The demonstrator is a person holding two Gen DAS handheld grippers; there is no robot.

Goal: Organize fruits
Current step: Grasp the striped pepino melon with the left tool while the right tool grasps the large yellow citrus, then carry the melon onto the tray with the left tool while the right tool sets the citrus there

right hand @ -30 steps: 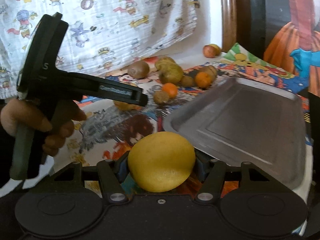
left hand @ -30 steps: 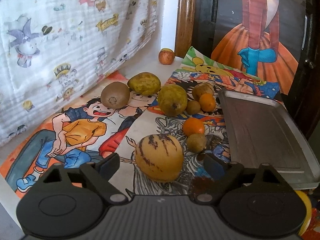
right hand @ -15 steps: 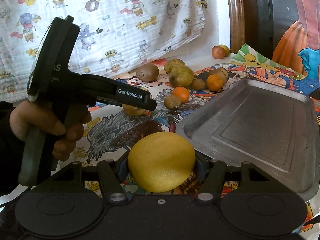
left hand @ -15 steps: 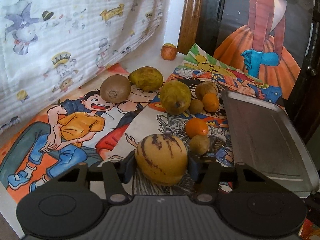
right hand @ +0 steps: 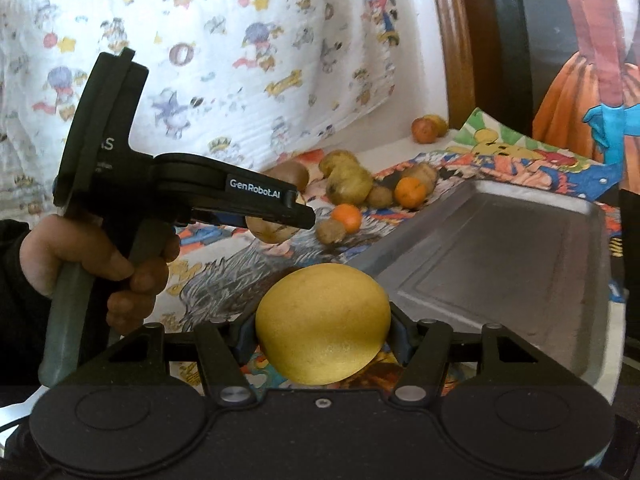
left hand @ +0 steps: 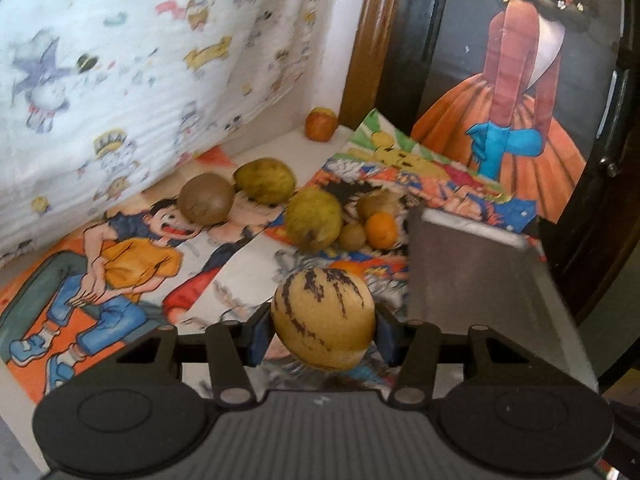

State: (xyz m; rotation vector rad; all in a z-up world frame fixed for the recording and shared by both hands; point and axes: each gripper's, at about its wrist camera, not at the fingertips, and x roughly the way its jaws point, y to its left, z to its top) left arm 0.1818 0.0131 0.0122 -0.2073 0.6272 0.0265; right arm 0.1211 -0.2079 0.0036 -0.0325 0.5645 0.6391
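Observation:
My left gripper (left hand: 322, 330) is shut on a pale yellow melon with dark purple streaks (left hand: 323, 318), lifted off the table. My right gripper (right hand: 322, 330) is shut on a plain yellow round fruit (right hand: 322, 322) held just left of the metal tray (right hand: 500, 264). The same tray (left hand: 480, 276) lies to the right in the left wrist view. More fruit sits behind: a brown kiwi (left hand: 206, 199), two green-yellow fruits (left hand: 265, 181) (left hand: 314, 224), a tangerine (left hand: 381, 230), small brown fruits. In the right wrist view the left gripper (right hand: 298, 210) holds the streaked melon (right hand: 272, 230) above the table.
Cartoon posters (left hand: 120, 264) cover the table. A printed white cloth (left hand: 120, 60) hangs along the left and back. A reddish apple (left hand: 321, 124) sits in the far corner by a wooden post (left hand: 368, 48). A hand (right hand: 96, 264) grips the left gripper's handle.
My left gripper shut on the streaked melon and lifted it off the table. The right gripper kept hold of the yellow fruit and rose a little.

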